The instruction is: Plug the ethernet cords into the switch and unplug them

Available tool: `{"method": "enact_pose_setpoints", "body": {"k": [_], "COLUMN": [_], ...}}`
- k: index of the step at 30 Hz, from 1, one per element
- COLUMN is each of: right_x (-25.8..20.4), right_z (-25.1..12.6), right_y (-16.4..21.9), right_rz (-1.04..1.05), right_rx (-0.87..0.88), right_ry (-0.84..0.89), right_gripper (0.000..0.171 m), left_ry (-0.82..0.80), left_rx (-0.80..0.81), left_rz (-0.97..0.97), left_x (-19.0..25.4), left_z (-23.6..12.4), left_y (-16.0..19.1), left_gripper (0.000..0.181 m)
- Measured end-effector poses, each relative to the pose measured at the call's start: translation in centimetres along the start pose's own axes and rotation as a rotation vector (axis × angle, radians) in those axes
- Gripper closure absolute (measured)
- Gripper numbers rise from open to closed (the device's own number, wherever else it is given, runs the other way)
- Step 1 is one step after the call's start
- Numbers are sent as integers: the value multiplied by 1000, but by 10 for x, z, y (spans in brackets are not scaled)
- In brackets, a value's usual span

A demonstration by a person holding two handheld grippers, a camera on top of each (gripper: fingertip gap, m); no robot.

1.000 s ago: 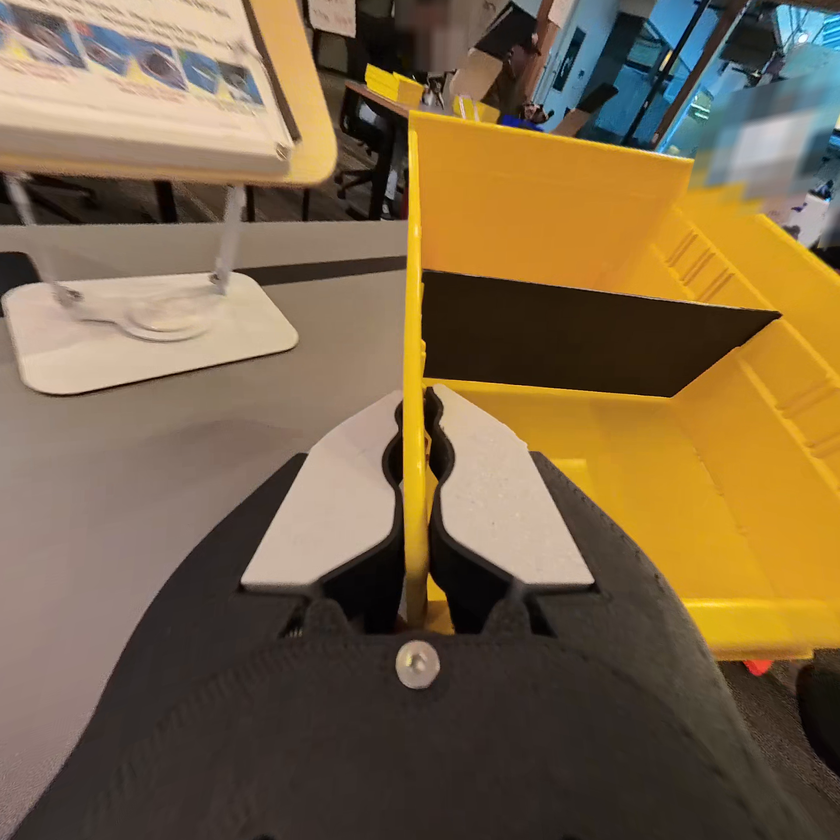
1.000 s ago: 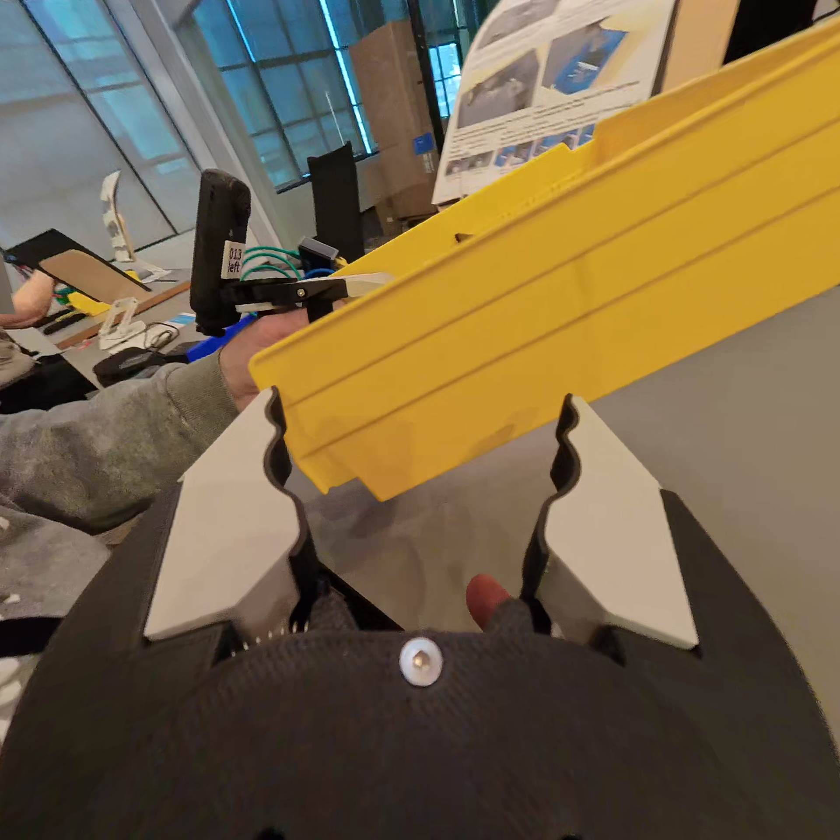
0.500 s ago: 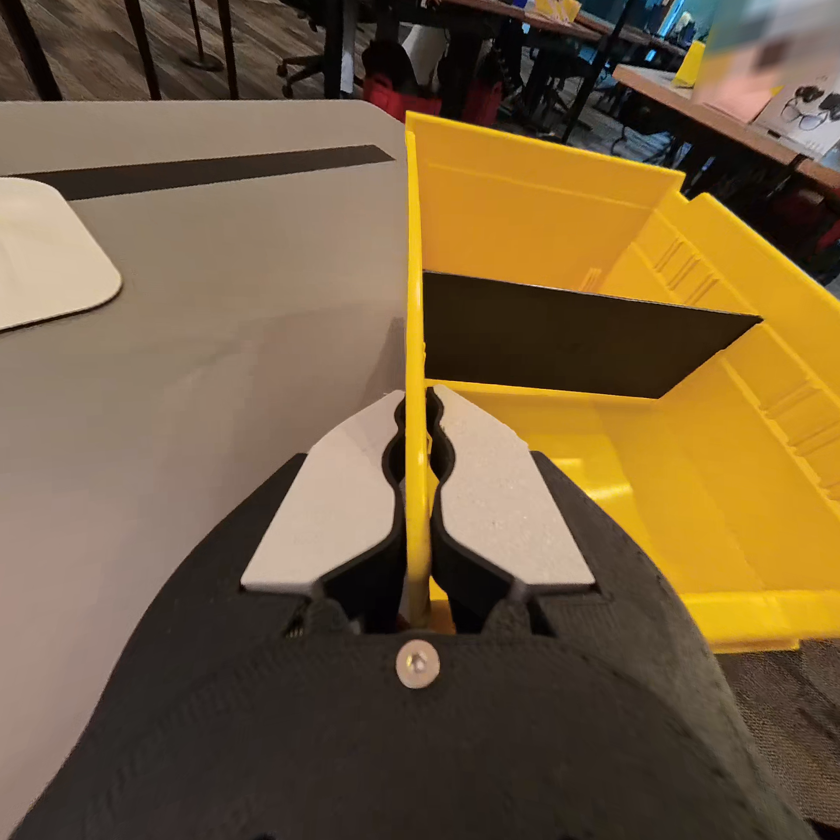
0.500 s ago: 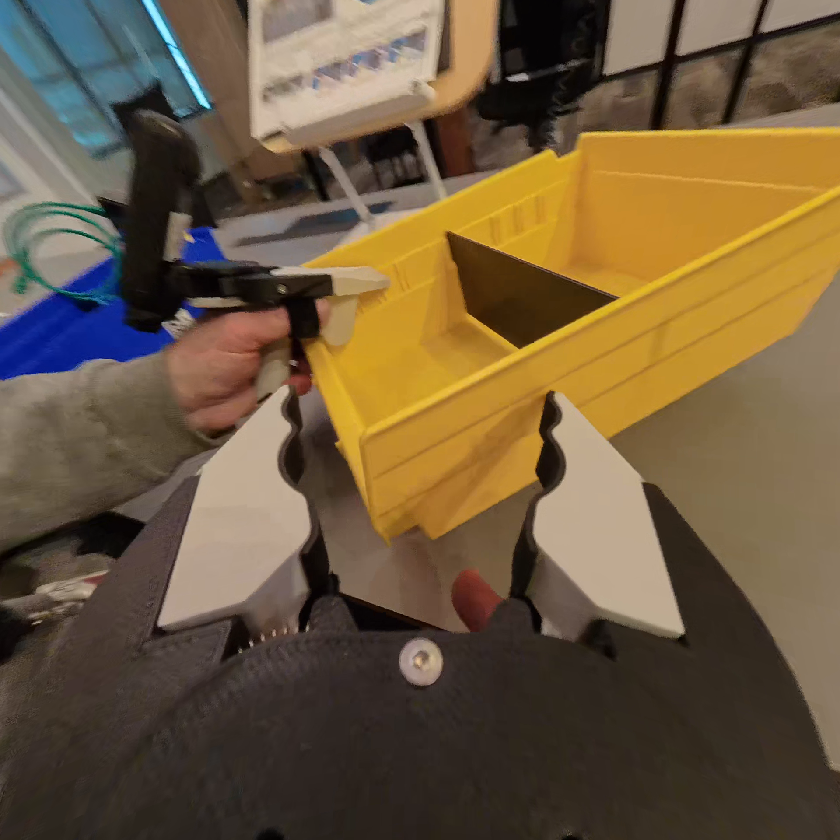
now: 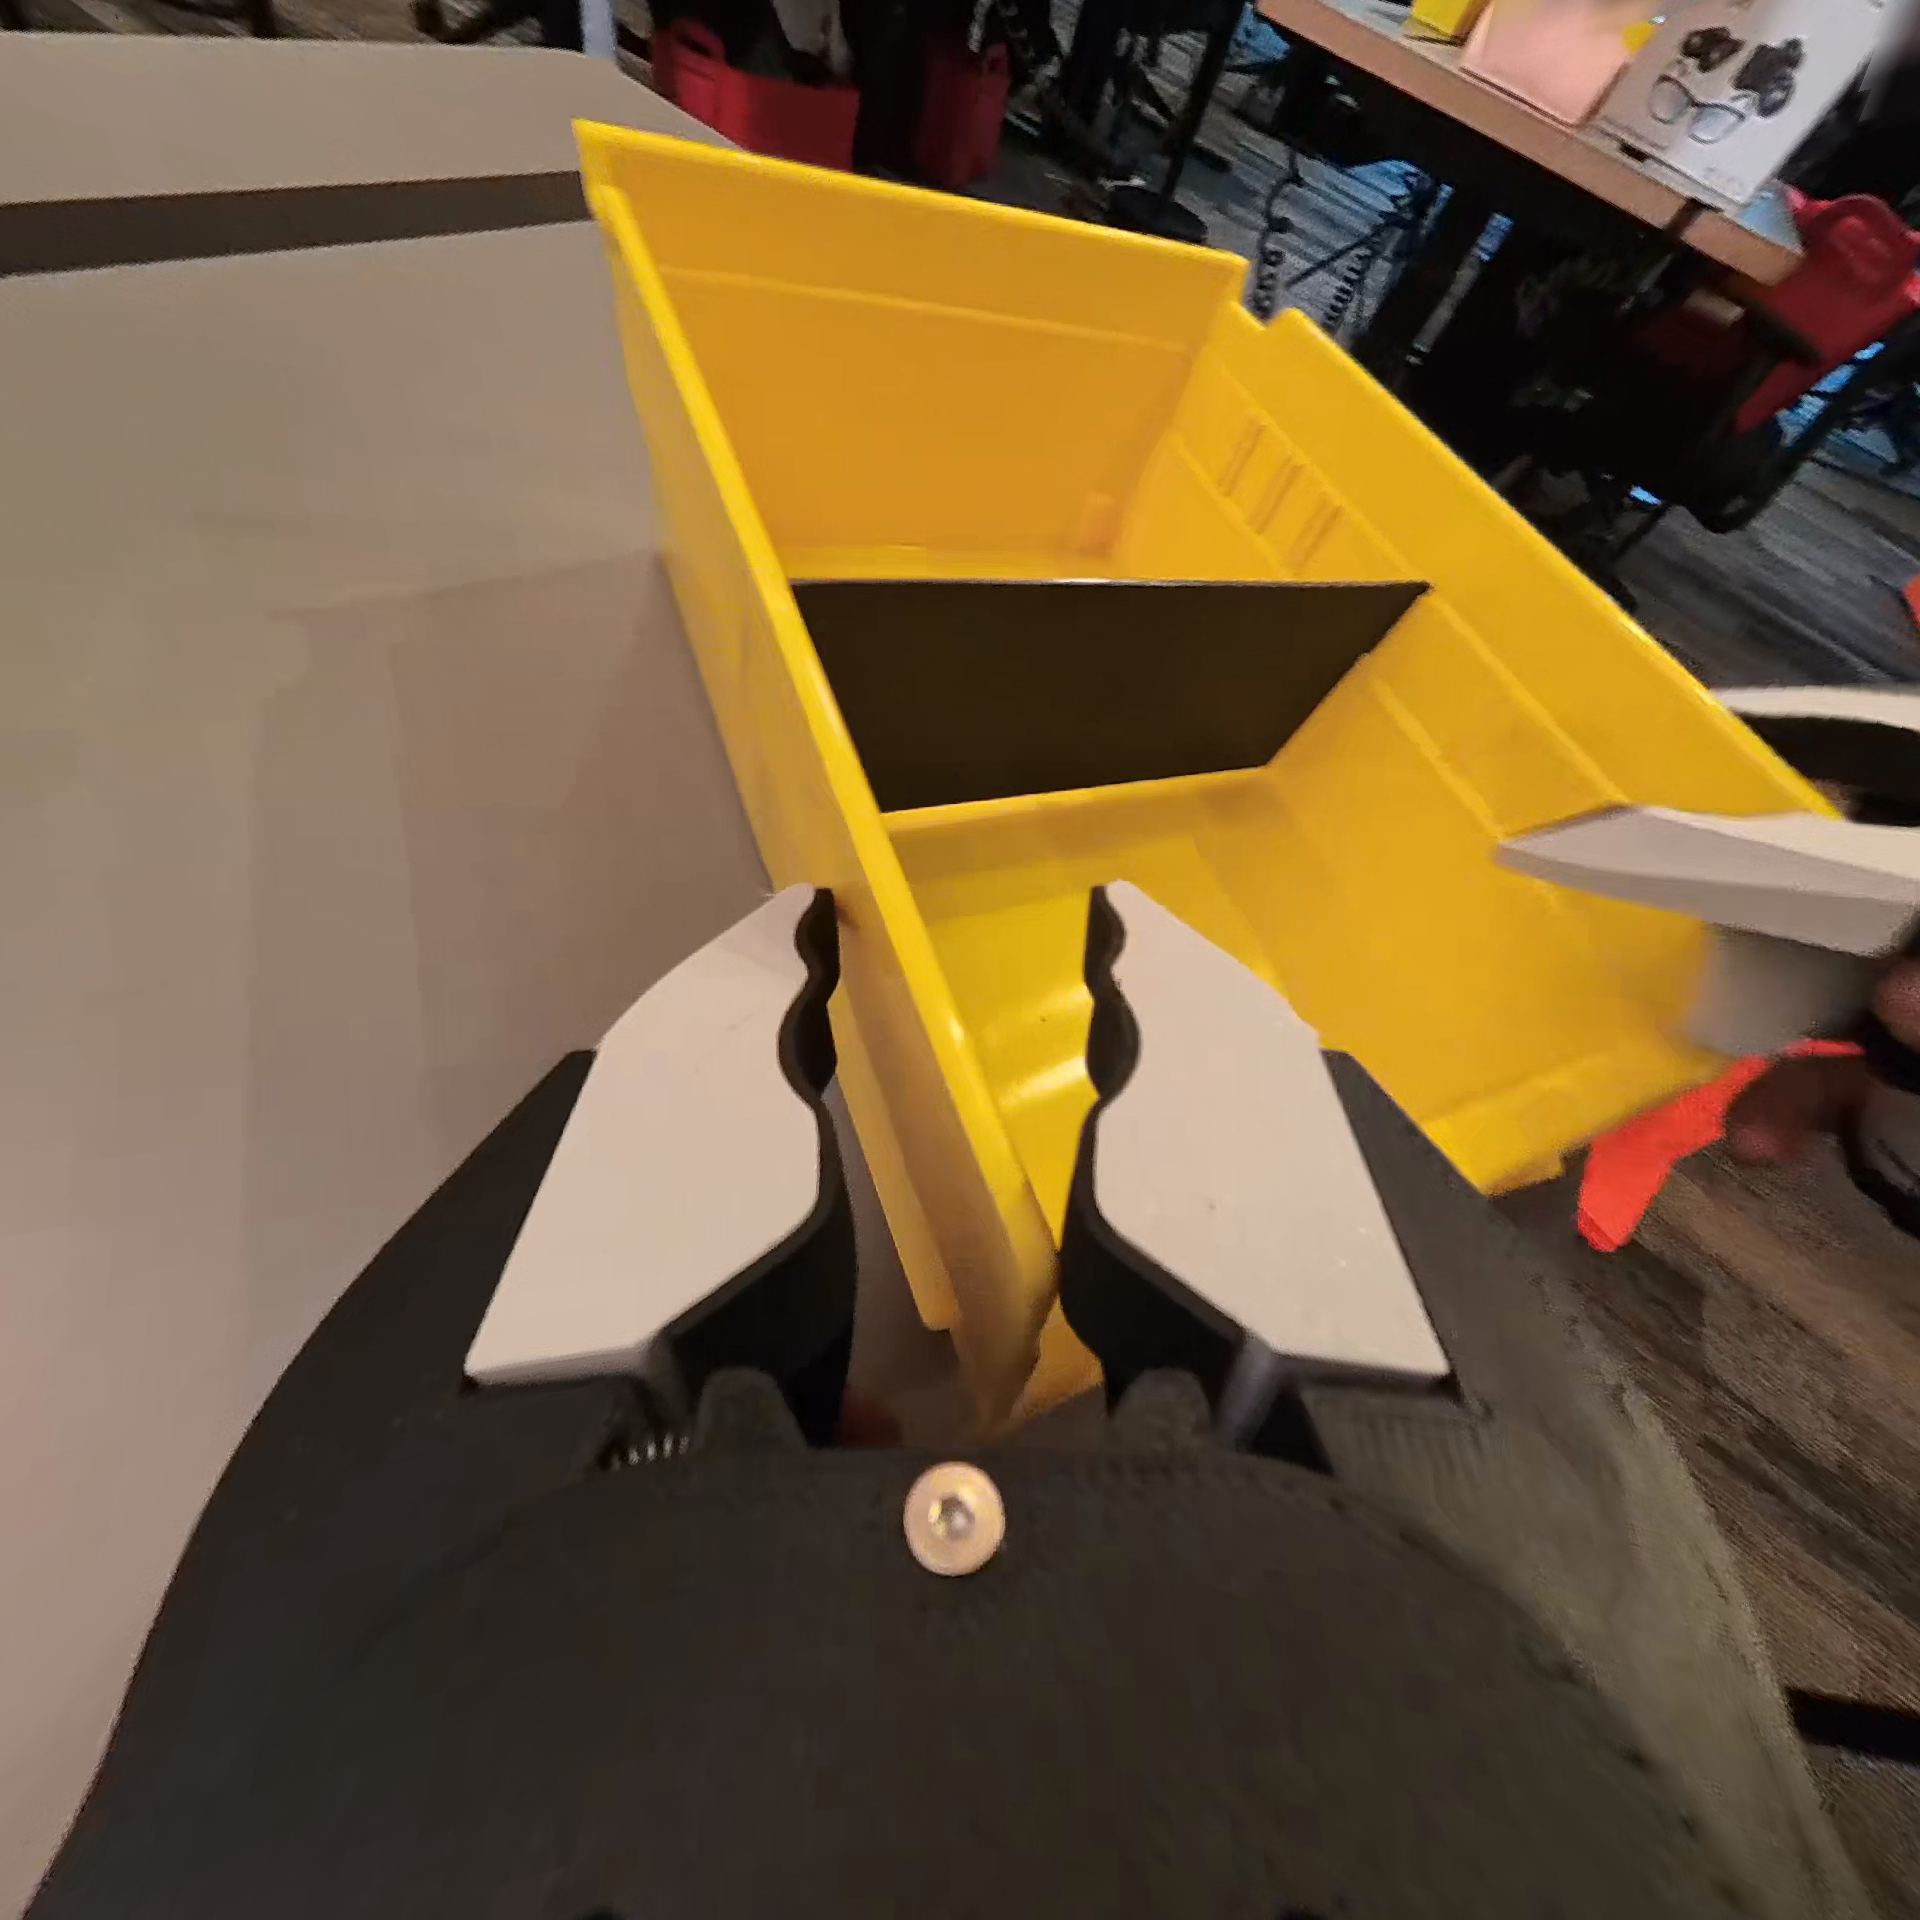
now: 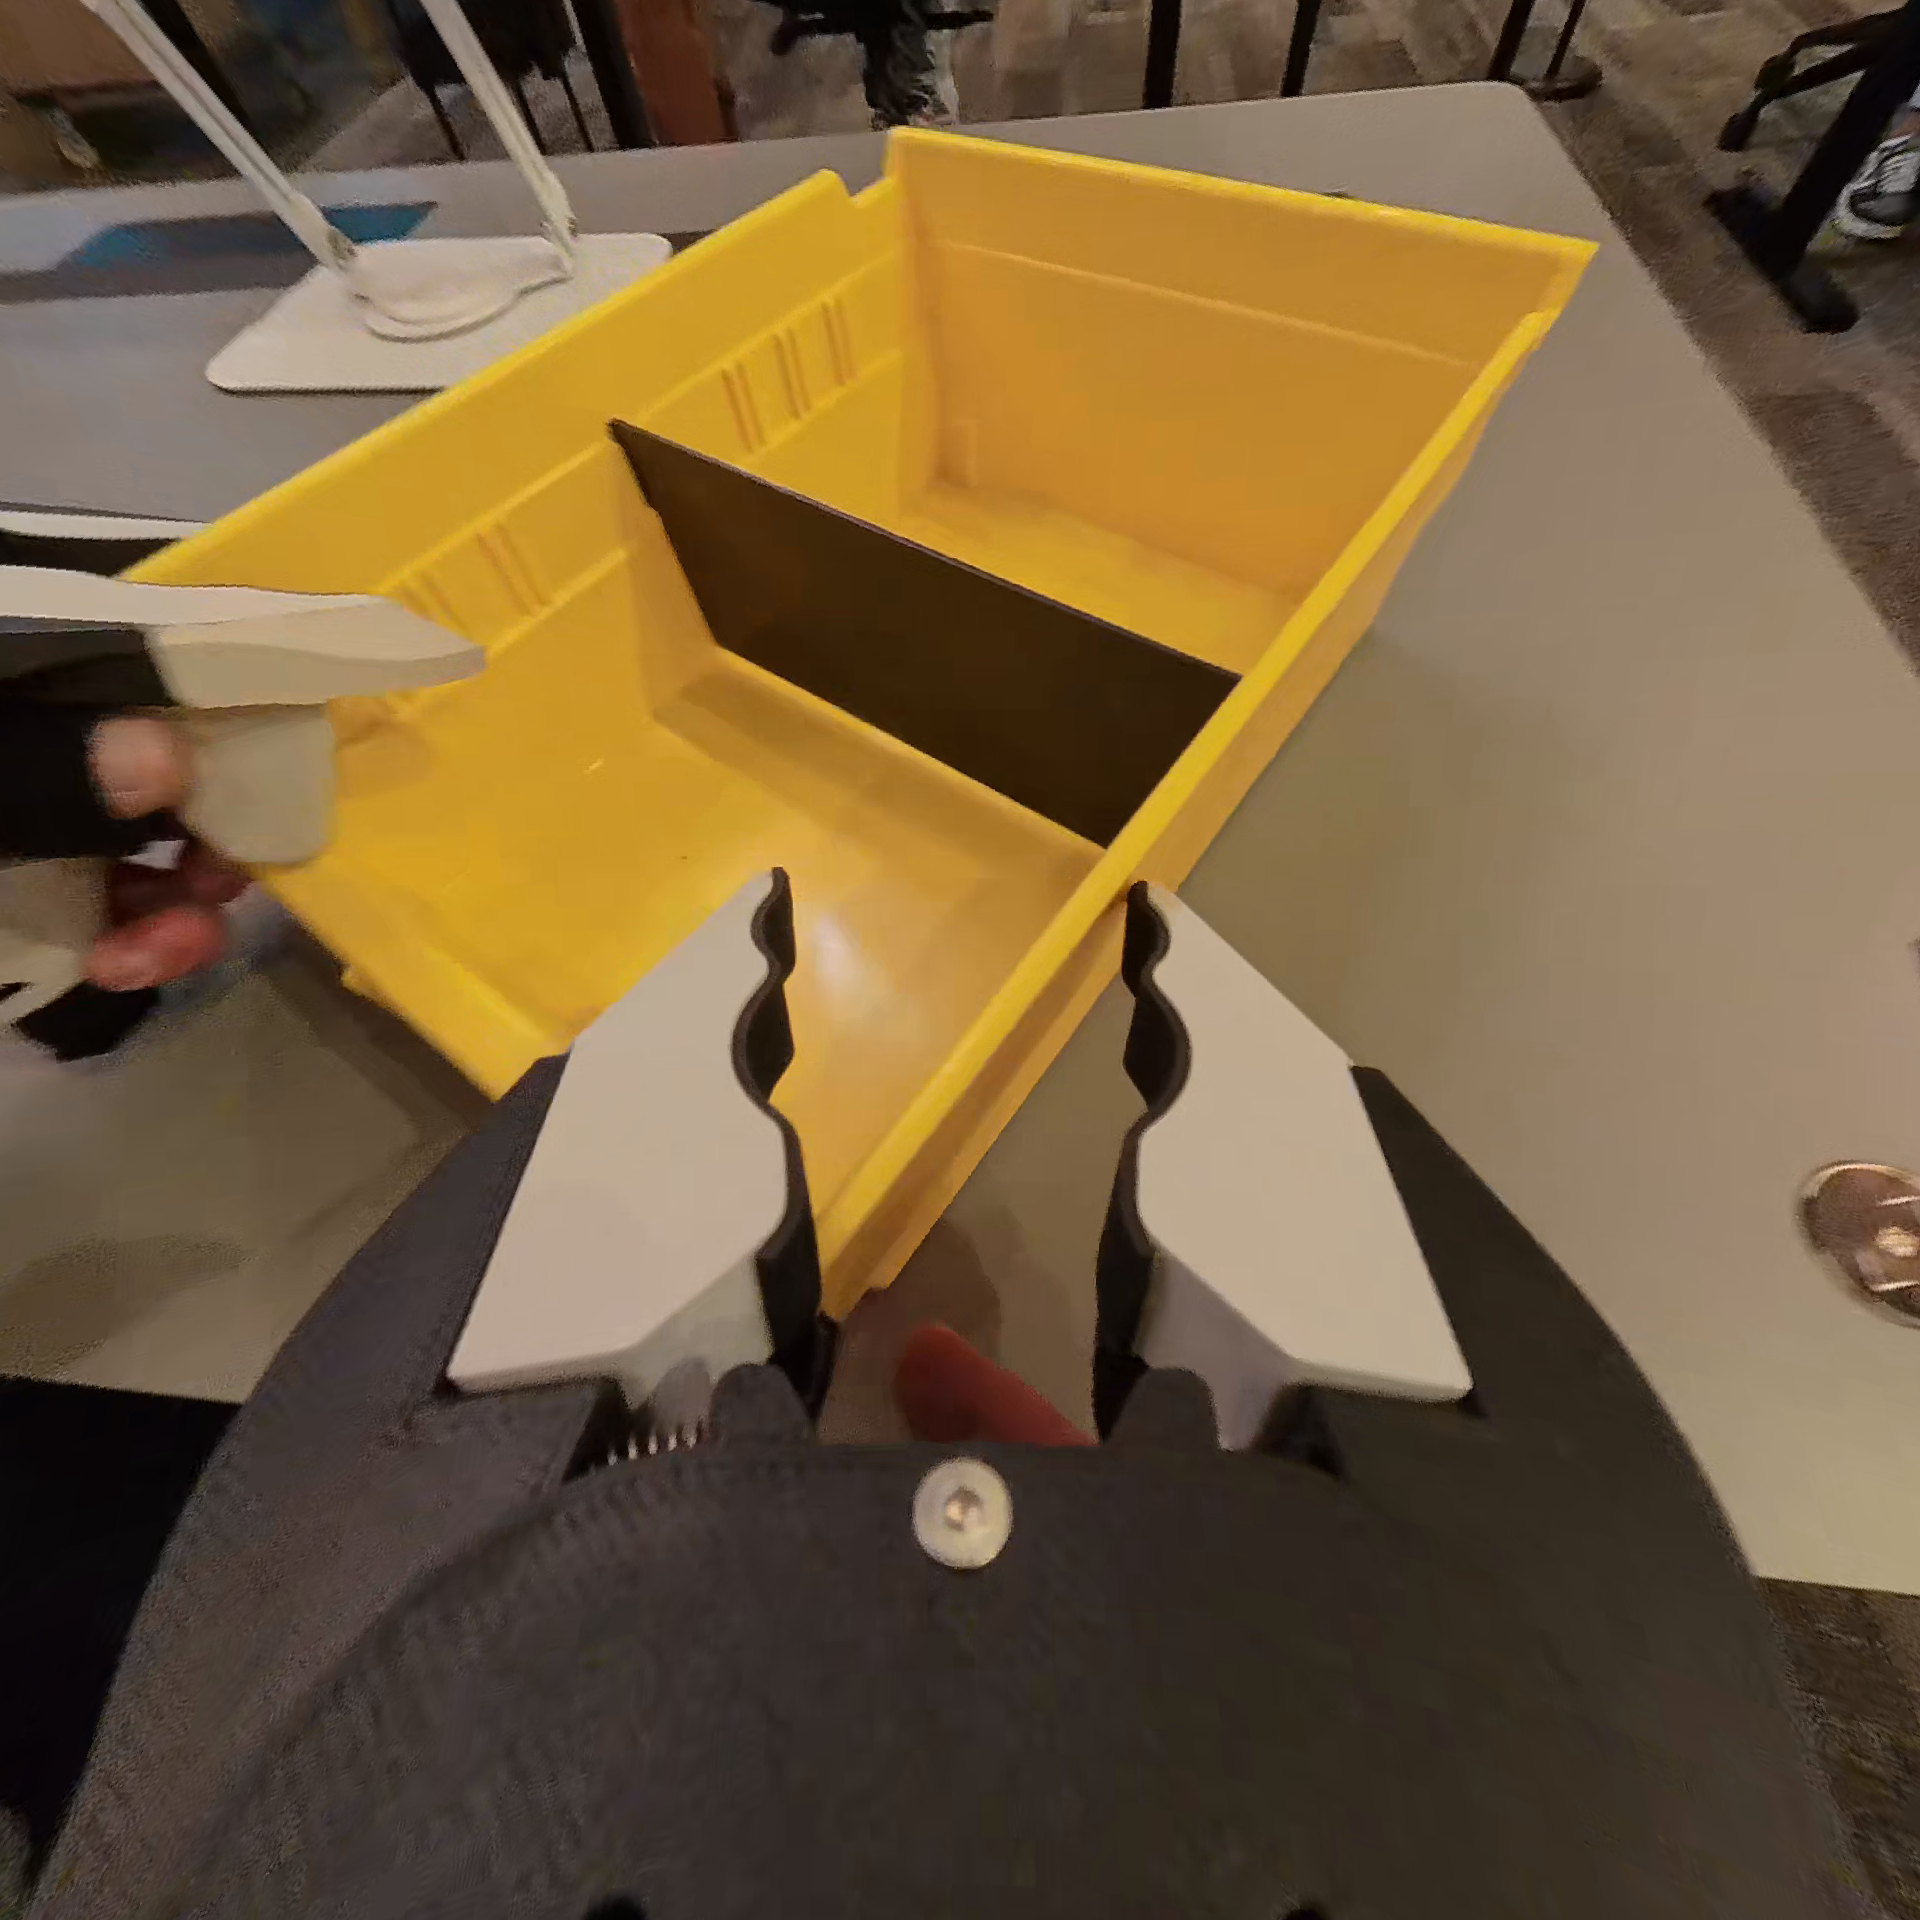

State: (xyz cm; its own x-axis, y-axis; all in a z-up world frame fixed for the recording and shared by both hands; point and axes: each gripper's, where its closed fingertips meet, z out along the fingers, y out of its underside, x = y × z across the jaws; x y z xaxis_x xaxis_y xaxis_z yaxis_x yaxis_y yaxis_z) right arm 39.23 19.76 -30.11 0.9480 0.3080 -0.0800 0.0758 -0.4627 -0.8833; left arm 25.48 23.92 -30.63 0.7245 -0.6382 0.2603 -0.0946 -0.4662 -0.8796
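No ethernet cord or switch shows in either view. A yellow plastic bin (image 5: pixel 935 416) with a black divider (image 5: pixel 1060 675) sits on the grey table (image 5: pixel 312 623). My left gripper (image 5: pixel 961 904) is open, and the bin's left side wall runs between its jaws. My right gripper (image 6: pixel 956 888) is open, and the bin's (image 6: pixel 1195 312) right wall runs between its jaws. The divider (image 6: pixel 935 644) splits the bin into two empty compartments. Each gripper also shows at the far side of the other's view, the right one (image 5: pixel 1714 873) and the left one (image 6: pixel 312 644).
A white stand base (image 6: pixel 436 312) sits on the table (image 6: pixel 1558 831) behind the bin. A round metal disc (image 6: pixel 1870 1247) is set in the table at the right. The table's edge and the floor lie to the right. Something orange (image 5: pixel 1662 1143) lies below the bin's near corner.
My left gripper was shut on the bin's wall and has opened. The bin has swung round and come down level on the table. My right gripper has moved onto the right wall.
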Motion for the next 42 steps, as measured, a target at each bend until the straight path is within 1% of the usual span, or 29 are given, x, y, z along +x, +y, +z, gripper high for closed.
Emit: {"method": "enact_pose_setpoints", "body": {"k": [1,3,4,5,7,10,14,17,19,20,22,24,25,27,29,31,33,34,37,40,42], "right_x": [9,26,37,49,73,98,133,157,167,171,175,176,178,179,180,178,170,163,138,114,96], "right_z": [2,5,6,6,6,10,16,19,21,21,19,16,13,7,-1,-9,-19,-25,-36,-39,-38], "right_y": [0,-1,-1,-2,-2,-5,-10,-12,-13,-13,-14,-19,-23,-28,-36,-46,-61,-70,-91,-107,-113], "right_rz": [-22,-72,-97,-123,-165,-195,-253,-287,-281,-276,-277,-280,-274,-271,-307,-360,-412,-437,-462,-467,-489], "right_rx": [-6,-24,-37,-56,-89,-112,-151,-171,-165,-166,-157,-125,-103,-84,-62,-35,19,56,109,153,169], "right_ry": [21,64,86,117,153,155,218,242,235,236,255,259,270,277,317,366,409,417,407,369,335], "right_gripper": [111,120,126,135,147,158,158,154,154,153,150,142,136,131,124,117,125,124,125,127,127], "left_ry": [23,66,90,119,197,266,316,375,436,465,485,487,479,435,328,185,-16,-121,-444,-772,-942], "left_rx": [-8,-31,-45,-59,-84,-106,-120,-137,-117,-96,-49,13,42,104,158,207,247,257,250,150,96], "left_rz": [-2,-12,-33,-62,-101,-100,-103,-108,-166,-191,-190,-145,-115,-48,25,80,125,139,178,194,168], "left_x": [8,23,30,36,51,72,93,109,115,116,115,111,107,91,60,19,-33,-59,-131,-200,-238], "left_z": [1,2,3,3,4,9,23,35,39,39,32,14,1,-33,-72,-116,-167,-196,-289,-385,-443], "left_y": [1,3,3,3,5,5,3,1,-5,-9,-18,-32,-40,-56,-68,-76,-80,-79,-67,-36,-12], "left_gripper": [131,123,122,126,123,117,117,115,113,114,112,111,110,109,109,112,112,112,113,115,116]}}
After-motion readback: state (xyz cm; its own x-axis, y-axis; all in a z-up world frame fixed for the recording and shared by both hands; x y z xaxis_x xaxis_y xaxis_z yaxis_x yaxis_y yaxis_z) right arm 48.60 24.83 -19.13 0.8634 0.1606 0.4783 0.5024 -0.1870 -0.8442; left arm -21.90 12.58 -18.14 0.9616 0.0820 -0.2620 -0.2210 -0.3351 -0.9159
